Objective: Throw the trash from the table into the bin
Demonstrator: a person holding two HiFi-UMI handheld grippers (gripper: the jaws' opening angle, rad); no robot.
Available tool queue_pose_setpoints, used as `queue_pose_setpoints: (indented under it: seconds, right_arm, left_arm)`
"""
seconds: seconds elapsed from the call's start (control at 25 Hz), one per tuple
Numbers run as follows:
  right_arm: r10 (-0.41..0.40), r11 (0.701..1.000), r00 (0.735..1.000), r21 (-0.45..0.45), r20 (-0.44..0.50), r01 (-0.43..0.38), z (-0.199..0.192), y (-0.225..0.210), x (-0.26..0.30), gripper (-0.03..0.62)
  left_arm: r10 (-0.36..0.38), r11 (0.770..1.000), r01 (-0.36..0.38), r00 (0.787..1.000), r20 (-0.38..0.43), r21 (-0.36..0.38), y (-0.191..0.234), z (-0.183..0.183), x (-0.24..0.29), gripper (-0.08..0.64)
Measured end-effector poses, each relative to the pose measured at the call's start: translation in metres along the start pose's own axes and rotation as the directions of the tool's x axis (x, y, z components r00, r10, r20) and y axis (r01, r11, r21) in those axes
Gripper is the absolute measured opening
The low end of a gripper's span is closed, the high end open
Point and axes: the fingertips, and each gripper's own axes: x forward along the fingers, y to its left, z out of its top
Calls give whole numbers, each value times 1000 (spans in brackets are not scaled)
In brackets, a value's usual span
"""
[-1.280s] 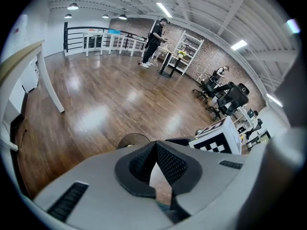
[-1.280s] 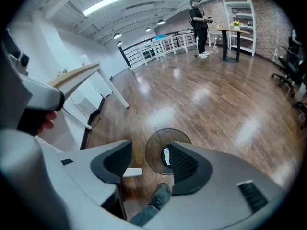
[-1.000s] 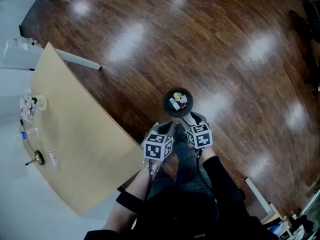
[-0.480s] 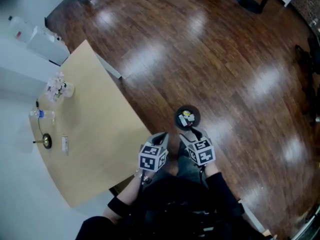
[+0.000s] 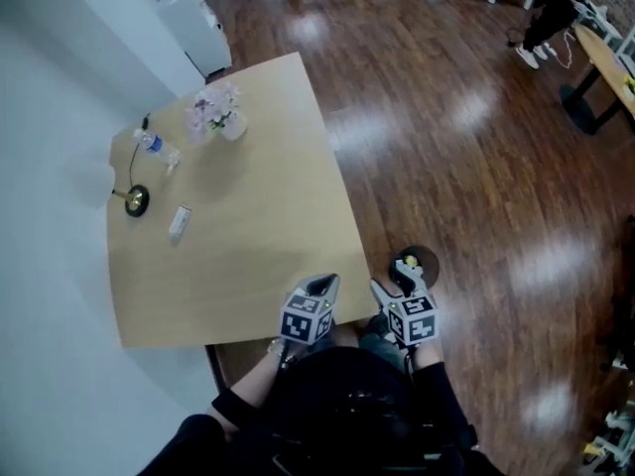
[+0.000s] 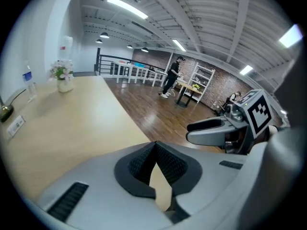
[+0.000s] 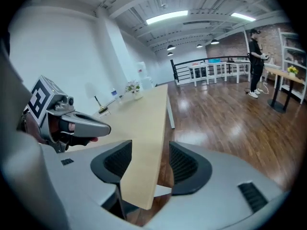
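Your left gripper (image 6: 156, 164): fingers pressed together. Your right gripper (image 7: 151, 163): fingers spread wide. Bin (image 5: 429, 261): on the floor at the table's (image 5: 248, 226) 4 o'clock, beside your right gripper, trash (image 5: 406, 263) inside.

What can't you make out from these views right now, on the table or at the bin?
- Bin, head view: partly covered by the right gripper, so its contents cannot be counted.
- Small white item on the table, head view: too small to identify.
- Bottle, head view: too small to tell whether it is full or empty.
- Floor under the table: hidden by the tabletop in every view.
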Motion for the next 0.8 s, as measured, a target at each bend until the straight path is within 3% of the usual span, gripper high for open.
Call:
queue_pose_setpoints:
  seconds: [0.28,0.56,0.8]
  right_arm:
    - [136,974,988,-171,-67,-145,37,93,58,250]
    - [237,914,961,-302,-143,-271,52,193,128,250]
    - [303,845,936,-403,-178,-351,80,282,196,250]
  left_arm:
    - [159,973,-144,984,75,-179,99,-11,-63,6]
    - [295,916,-249,950,106,-316,198,-37,-120,6]
    - [398,847,-321,911,105,-424,281,-65,-166,6]
